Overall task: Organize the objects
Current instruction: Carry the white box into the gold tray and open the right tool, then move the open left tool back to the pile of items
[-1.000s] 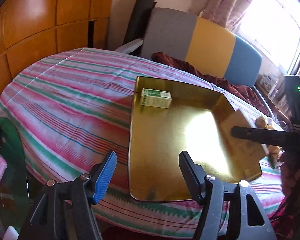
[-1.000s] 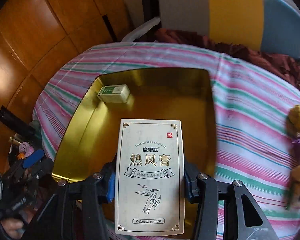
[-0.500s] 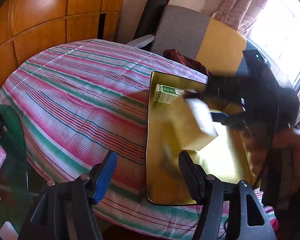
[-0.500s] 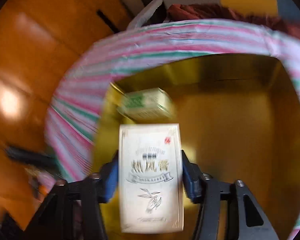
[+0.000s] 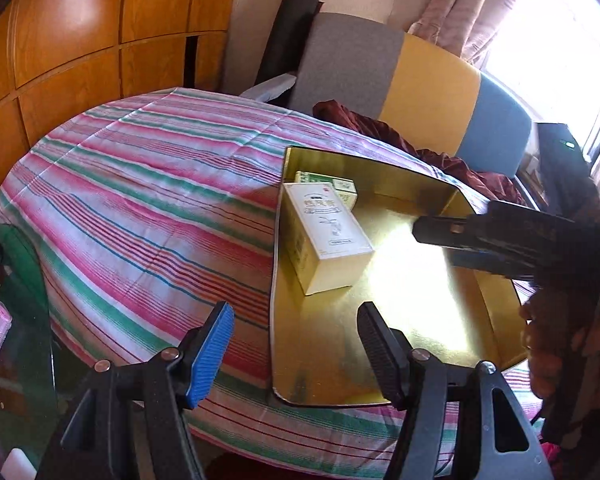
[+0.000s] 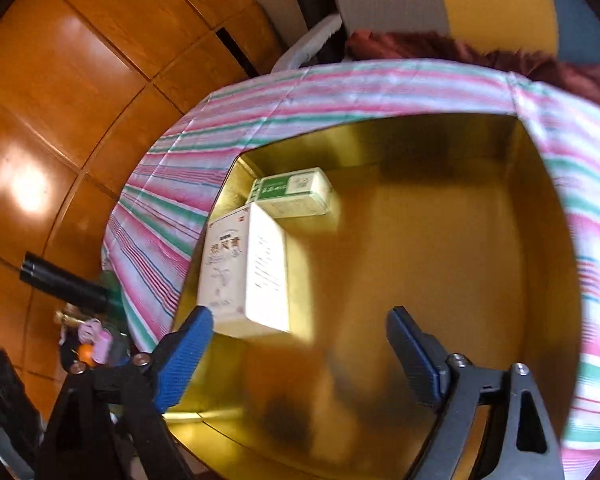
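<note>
A shallow gold tray (image 5: pixel 420 352) (image 6: pixel 440 240) lies on the striped bedspread. A tall cream box (image 5: pixel 324 232) (image 6: pixel 244 272) lies in the tray's left part, against a small green-and-white box (image 5: pixel 340 188) (image 6: pixel 296 192) at the far corner. My right gripper (image 6: pixel 300 354) hangs over the tray with its jaws opening; the cream box lies free ahead of its left finger, nothing is between the pads. From the left wrist view it shows as a dark arm (image 5: pixel 500 236) at the right. My left gripper (image 5: pixel 296 352) stands open over the tray's near left edge, holding nothing.
The striped bedspread (image 5: pixel 140 208) covers a round surface. Wooden panels (image 5: pixel 80 40) stand at the left, a grey, yellow and blue headboard (image 5: pixel 400 76) behind. A dark red cloth (image 5: pixel 380 124) lies at the far side. A glass side table (image 5: pixel 16 320) with small items sits at the left.
The right gripper carried the cream box into the tray, set it beside the green box and let go; its jaws spread wide. The left gripper stayed put.
</note>
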Motion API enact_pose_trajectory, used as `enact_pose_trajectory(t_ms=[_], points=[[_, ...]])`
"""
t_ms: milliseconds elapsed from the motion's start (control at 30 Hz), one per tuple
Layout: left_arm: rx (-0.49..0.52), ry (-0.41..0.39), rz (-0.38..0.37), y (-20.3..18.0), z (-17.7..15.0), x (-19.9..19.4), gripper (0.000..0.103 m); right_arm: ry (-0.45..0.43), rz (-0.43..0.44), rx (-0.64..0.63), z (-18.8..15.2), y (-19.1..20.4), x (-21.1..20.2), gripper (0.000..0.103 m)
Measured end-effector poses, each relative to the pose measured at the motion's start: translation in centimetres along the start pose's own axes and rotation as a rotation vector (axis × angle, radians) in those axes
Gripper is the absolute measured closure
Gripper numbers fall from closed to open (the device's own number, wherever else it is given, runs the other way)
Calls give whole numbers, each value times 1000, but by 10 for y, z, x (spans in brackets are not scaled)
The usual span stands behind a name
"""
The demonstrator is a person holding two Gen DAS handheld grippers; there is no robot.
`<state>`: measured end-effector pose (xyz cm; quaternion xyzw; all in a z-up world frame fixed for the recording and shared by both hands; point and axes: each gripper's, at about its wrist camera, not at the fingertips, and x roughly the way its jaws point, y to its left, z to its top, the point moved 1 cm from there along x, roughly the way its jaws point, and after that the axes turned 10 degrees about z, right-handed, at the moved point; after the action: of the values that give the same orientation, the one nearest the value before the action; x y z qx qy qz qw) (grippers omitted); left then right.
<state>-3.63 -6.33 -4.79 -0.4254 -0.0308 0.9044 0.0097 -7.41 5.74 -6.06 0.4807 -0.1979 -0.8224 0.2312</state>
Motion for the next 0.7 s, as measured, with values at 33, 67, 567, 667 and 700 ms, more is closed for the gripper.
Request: enact_pose_trajectory(t_ms=[33, 67, 567, 667, 700], points=[[7, -3, -4, -3, 0, -1, 38, -15, -14, -12, -3, -2, -8, 8], [13, -5, -5, -5, -1, -1, 38, -33, -30, -26, -5, -4, -18, 6], [166, -48, -111, -68, 0, -25, 38, -210, -258, 66, -39, -105, -165, 2], [220, -71, -157, -94, 7, -35, 38, -279, -332, 137, -47, -143, -208, 2], [237, -76, -173, -103, 9, -38, 38, -313, -363, 173, -50, -158, -224, 1]])
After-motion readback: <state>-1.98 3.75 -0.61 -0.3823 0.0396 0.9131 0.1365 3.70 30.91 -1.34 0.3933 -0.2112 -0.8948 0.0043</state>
